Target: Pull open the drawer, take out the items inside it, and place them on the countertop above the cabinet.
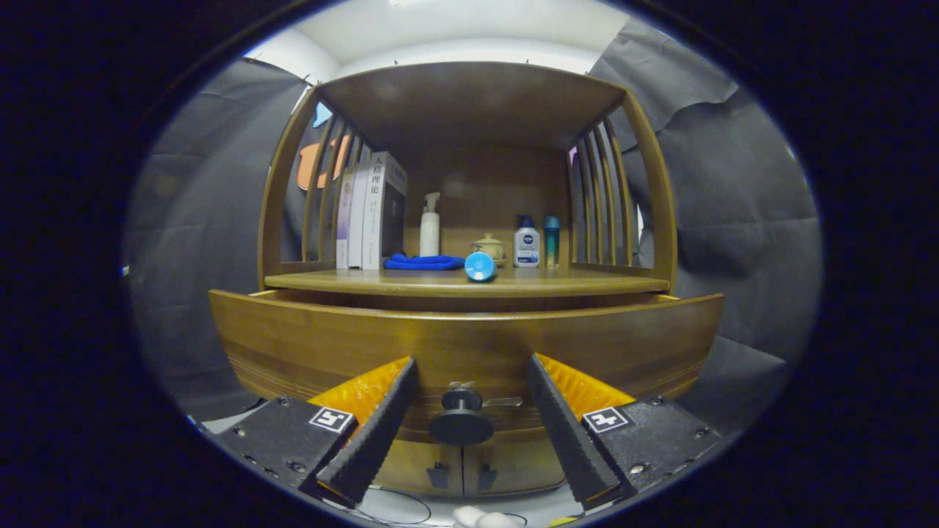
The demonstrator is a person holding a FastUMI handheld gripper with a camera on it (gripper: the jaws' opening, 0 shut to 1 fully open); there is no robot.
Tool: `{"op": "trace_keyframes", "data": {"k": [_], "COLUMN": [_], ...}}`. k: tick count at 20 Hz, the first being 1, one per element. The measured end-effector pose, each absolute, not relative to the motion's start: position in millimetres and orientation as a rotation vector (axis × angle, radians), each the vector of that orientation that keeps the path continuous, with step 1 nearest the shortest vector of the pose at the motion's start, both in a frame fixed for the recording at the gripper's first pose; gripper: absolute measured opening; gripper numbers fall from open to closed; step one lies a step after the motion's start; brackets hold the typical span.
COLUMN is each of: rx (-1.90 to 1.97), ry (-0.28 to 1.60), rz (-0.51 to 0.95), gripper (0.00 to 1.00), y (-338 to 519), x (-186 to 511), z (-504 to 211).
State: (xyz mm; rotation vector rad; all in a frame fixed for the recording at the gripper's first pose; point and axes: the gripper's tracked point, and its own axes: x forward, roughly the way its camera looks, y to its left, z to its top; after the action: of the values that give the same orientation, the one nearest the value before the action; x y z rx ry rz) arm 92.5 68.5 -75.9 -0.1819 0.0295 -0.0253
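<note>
The wooden cabinet's drawer [293, 345] stands pulled out a little, its front panel forward of the countertop [587, 281] with a dark gap behind its top edge. The panel hides the inside of the drawer. A dark round knob [461, 424] sits at the middle of the panel. My gripper [471, 365] is open, one finger on each side of the knob and neither touching it. On the countertop, near its front edge, a blue round-ended cylinder [480, 266] lies on its side.
At the back of the countertop, under the upper shelf, are upright books [374, 213], a white pump bottle [430, 227], a folded blue cloth [424, 262], a small lidded pot [489, 247], a white bottle [526, 243] and a teal bottle [552, 238]. Slatted side rails [601, 198] flank it. Cabinet doors [462, 469] lie below the drawer.
</note>
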Motion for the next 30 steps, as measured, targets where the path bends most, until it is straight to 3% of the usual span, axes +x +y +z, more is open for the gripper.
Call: {"op": "trace_keyframes", "data": {"k": [16, 19, 30], "rx": [-0.197, -0.188, -0.147], "ry": [0.129, 0.184, 0.028], "rz": [-0.046, -0.019, -0.010], "gripper": [0.98, 0.98, 0.97], "y": [69, 68, 41], "x": [154, 140, 3], "z": [-75, -79, 34]}}
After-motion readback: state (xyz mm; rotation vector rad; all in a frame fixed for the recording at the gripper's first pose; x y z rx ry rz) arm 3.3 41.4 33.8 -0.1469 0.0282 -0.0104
